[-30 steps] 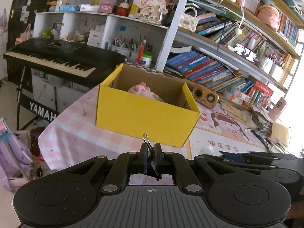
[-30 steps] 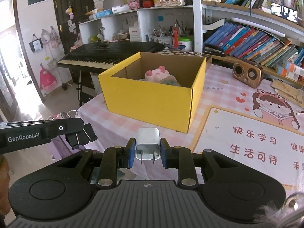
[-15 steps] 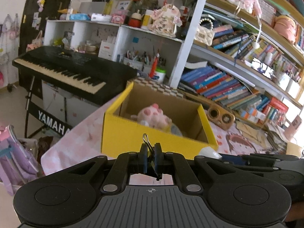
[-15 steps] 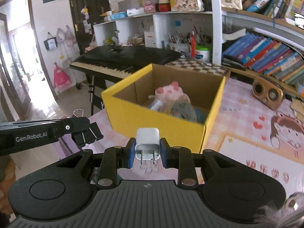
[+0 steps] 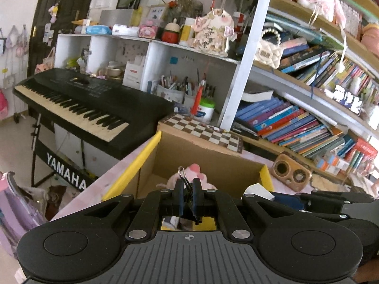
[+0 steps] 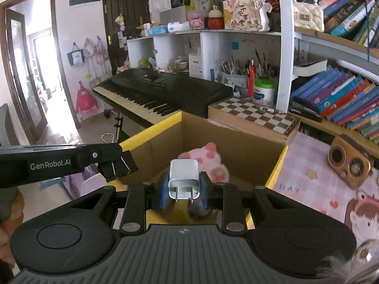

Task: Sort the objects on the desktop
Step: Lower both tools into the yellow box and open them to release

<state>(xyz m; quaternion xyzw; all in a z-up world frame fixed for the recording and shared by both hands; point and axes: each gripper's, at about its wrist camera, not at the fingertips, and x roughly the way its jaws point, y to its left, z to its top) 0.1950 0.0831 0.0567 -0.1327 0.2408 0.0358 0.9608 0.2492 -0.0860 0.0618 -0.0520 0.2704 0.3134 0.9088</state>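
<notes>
A yellow cardboard box (image 5: 132, 165) (image 6: 151, 130) stands open on the pink checked table, with a pink plush toy (image 6: 210, 158) (image 5: 196, 170) inside. My left gripper (image 5: 188, 196) is shut on a black binder clip (image 5: 187, 184) and sits above the box's near edge; the clip also shows in the right wrist view (image 6: 118, 165). My right gripper (image 6: 184, 189) is shut on a white charger plug (image 6: 183, 179), over the box opening. The plug also shows in the left wrist view (image 5: 258, 190).
A black keyboard (image 5: 83, 104) stands left of the table. A chessboard (image 6: 255, 116) lies behind the box. A wooden speaker (image 6: 348, 165) sits on the table to the right. Bookshelves (image 5: 296, 118) fill the back wall.
Both grippers have moved forward and up over the yellow box, each still holding its object. The box now sits right under them and its inside shows more.
</notes>
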